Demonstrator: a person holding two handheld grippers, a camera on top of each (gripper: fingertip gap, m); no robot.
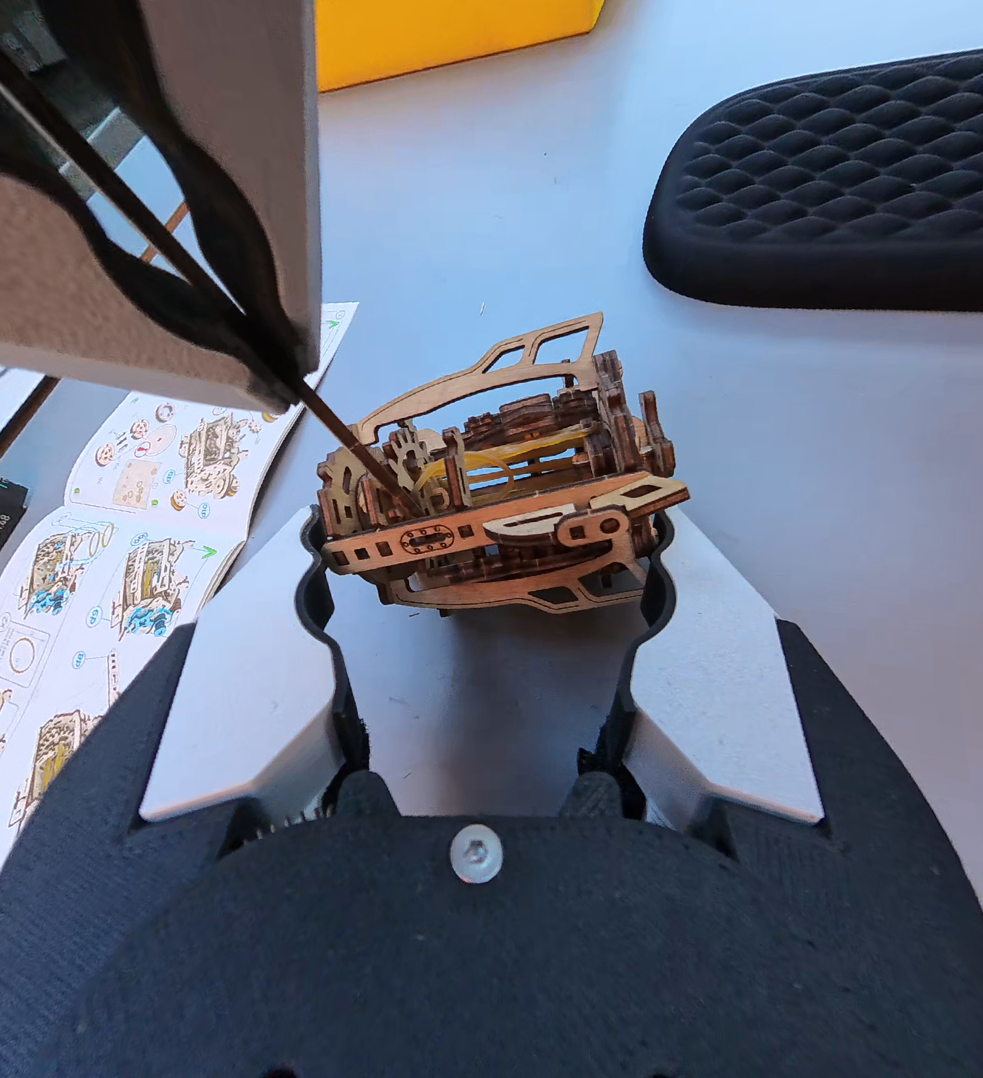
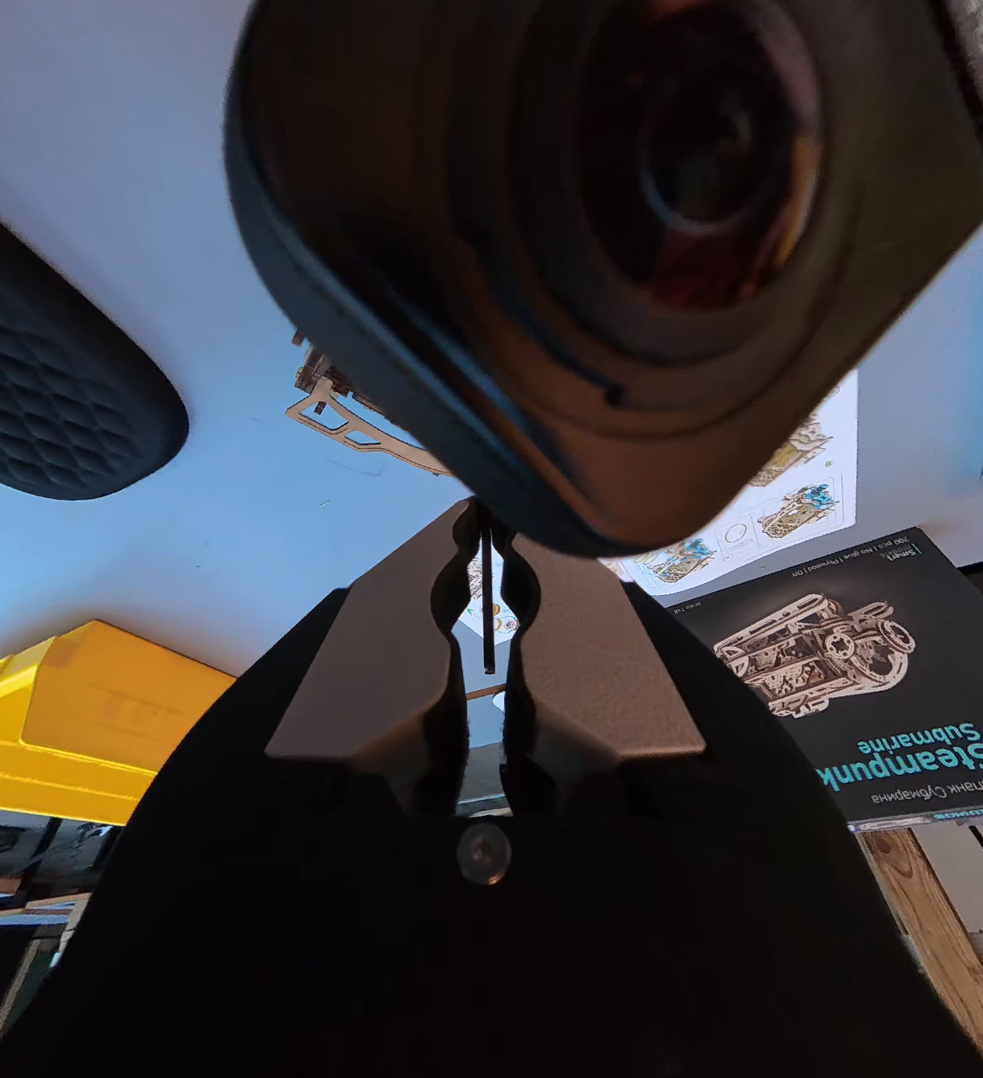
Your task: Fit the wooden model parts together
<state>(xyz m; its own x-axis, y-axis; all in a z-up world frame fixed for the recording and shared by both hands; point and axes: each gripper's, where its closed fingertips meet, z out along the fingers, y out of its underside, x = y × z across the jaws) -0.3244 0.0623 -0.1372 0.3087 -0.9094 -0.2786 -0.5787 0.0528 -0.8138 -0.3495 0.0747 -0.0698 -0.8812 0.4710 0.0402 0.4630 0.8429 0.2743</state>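
In the left wrist view, the left tongs point(image 1: 486, 548) stand moderately apart and clasp the wooden model point(image 1: 495, 496) between their black pads, one on each end, holding it just above the pale counter point(image 1: 769, 408). From the upper left the right tongs point(image 1: 293, 391) reach in, closed on a thin dark rod point(image 1: 360, 443) whose tip sits among the gears on the model's left side, beside a yellow rubber band point(image 1: 477, 472). An open instruction booklet point(image 1: 98, 554) lies on the counter to the left, a yellow bin point(image 1: 448, 35) at the far edge, a black quilted pad point(image 1: 856, 186) at the far right; what the bin holds cannot be seen.

The right wrist view alone shows the rod point(image 2: 488, 612) running back between the nearly closed fingers, the left gripper's camera point(image 2: 623, 233) blocking most of the model, and a dark kit box point(image 2: 862, 688) on the right, near the booklet point(image 2: 769, 525).
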